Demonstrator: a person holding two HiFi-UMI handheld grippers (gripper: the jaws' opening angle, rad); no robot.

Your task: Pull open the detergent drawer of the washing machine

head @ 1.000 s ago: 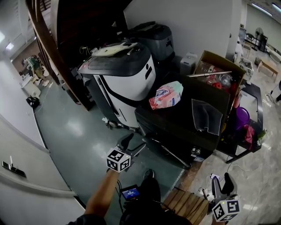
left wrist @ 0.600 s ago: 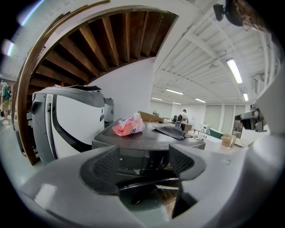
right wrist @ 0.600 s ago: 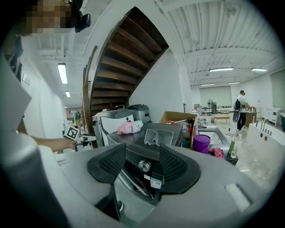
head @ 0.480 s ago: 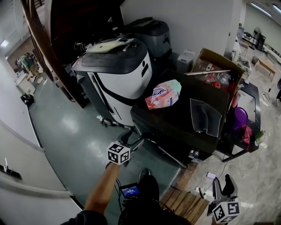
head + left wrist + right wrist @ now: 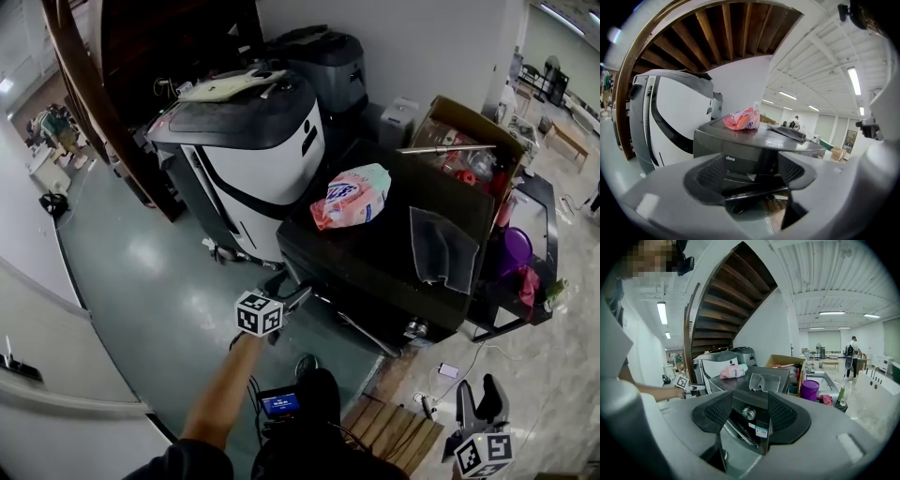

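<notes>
The black washing machine (image 5: 375, 258) stands low in the middle, with a pink detergent bag (image 5: 352, 197) and a grey cloth (image 5: 441, 248) on its lid. My left gripper (image 5: 291, 289) is open at the machine's front left top corner. In the left gripper view the dark front panel (image 5: 738, 161) with white letters fills the gap between the jaws of the left gripper (image 5: 750, 176); no drawer outline shows clearly. My right gripper (image 5: 478, 396) hangs open and low at the bottom right, well away from the machine. The right gripper (image 5: 750, 413) holds nothing and looks at the washing machine (image 5: 754, 401) and its round knob (image 5: 749, 413).
A tall white and black machine (image 5: 253, 150) stands just left of the washer. A cardboard box (image 5: 469, 141) and a purple bucket (image 5: 517, 248) are on the right. A wooden slatted board (image 5: 394, 436) and a small screen device (image 5: 279, 404) lie by my feet.
My left gripper has moved forward and right, from the floor space in front up to the washer's front left corner. The right gripper has stayed low at the bottom right.
</notes>
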